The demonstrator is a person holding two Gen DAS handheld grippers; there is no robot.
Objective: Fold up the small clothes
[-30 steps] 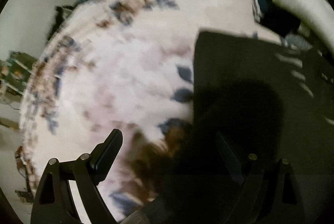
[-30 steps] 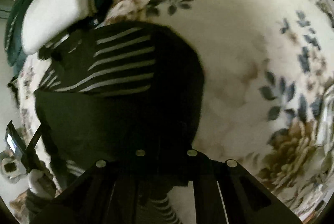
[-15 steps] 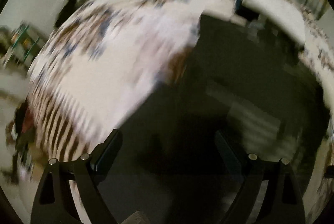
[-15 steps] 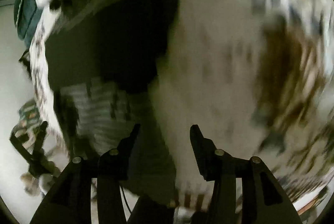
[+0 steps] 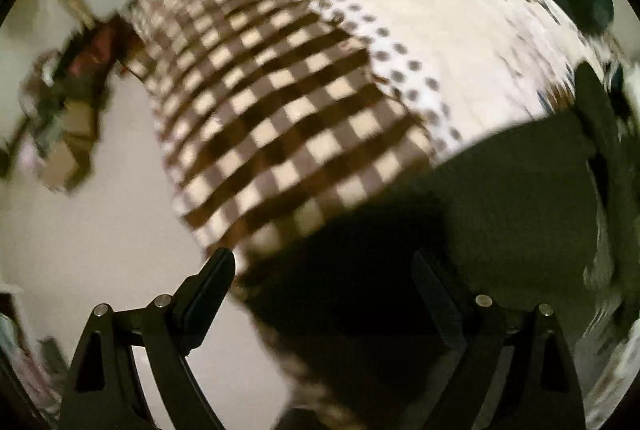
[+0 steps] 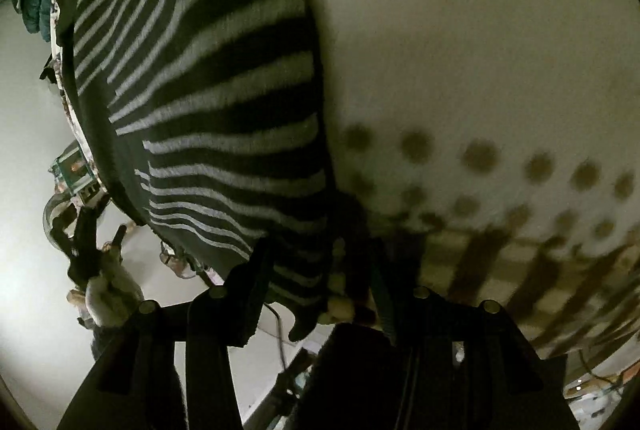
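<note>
The dark striped garment point(image 6: 208, 101) lies on the bed's patterned cover point(image 6: 460, 49), near its edge. The right hand-held gripper point(image 6: 320, 294) tilts down over its hem, jaws just opened, pads not pressing. The left hand-held gripper point(image 5: 324, 290) points steeply down, jaws wide apart, empty.

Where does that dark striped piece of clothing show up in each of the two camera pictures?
Left wrist view: the striped garment fills the lower right, its plain dark side showing, stripes barely visible.
Right wrist view: it covers the left half, white stripes clear, its lower edge between the fingers.
Shared landmark: the bedcover's checked border with dots beside it.
</note>
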